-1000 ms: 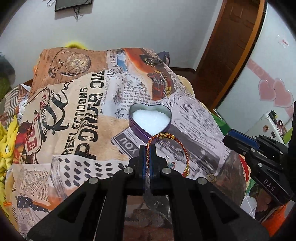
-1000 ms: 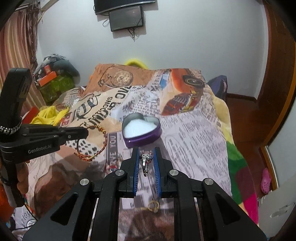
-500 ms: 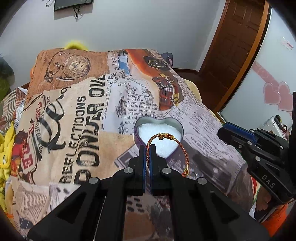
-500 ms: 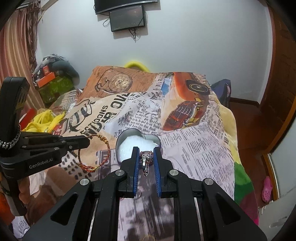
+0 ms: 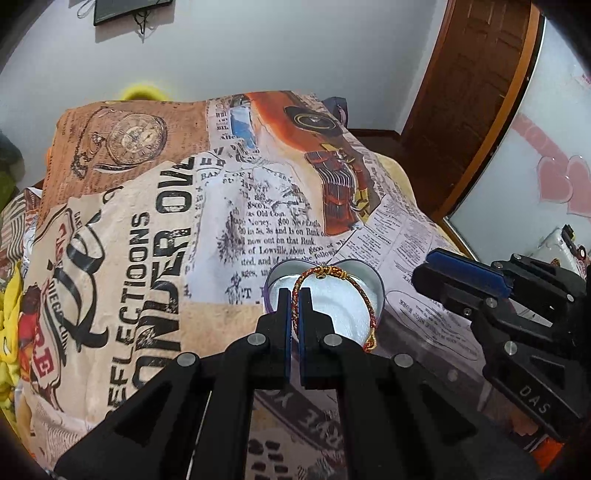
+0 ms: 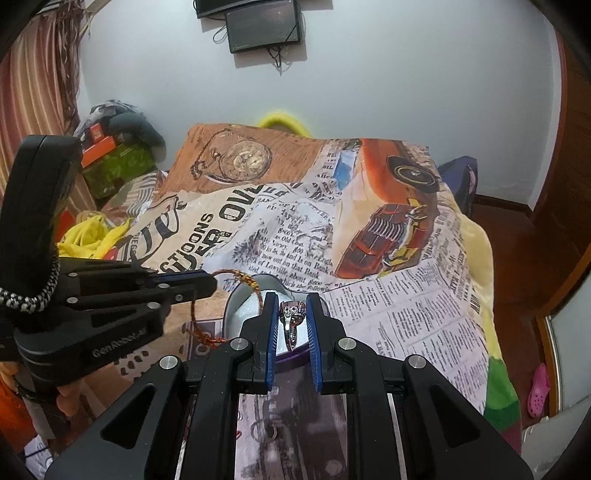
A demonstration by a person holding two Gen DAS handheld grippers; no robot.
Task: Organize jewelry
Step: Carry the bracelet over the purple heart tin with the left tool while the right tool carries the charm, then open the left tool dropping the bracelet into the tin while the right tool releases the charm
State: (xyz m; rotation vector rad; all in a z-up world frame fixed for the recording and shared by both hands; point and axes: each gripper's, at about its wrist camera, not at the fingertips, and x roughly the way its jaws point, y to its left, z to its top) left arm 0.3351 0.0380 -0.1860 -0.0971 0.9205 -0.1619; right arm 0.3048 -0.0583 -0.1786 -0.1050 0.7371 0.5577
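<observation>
Two grippers hang over the bed, each clenched on a piece of jewelry. The left gripper [image 5: 294, 295] has its blue pads pressed tight on a red-and-gold braided bracelet [image 5: 364, 299], whose loop arcs out to the right of the fingertips and hangs over the white padding of a heart-shaped tin [image 5: 373, 284]. The right gripper [image 6: 291, 310] pinches a silver ring [image 6: 291, 315] with a cluster of stones between its pads, just at the tin's near rim [image 6: 236, 295]; whether the ring is clear of the tin I cannot tell. In the right wrist view the left gripper [image 6: 210, 282] comes in from the left with the bracelet [image 6: 195, 325] dangling below its tip, beside the tin's left edge. The purple-sided tin rests on a bedspread [image 5: 147, 229] printed with newspaper text, a pocket watch and an orange vintage car. Near the right camera a small gold ring [image 6: 271, 430] lies on the bedspread. Far off, a dark screen [image 6: 264, 27] hangs on the wall
</observation>
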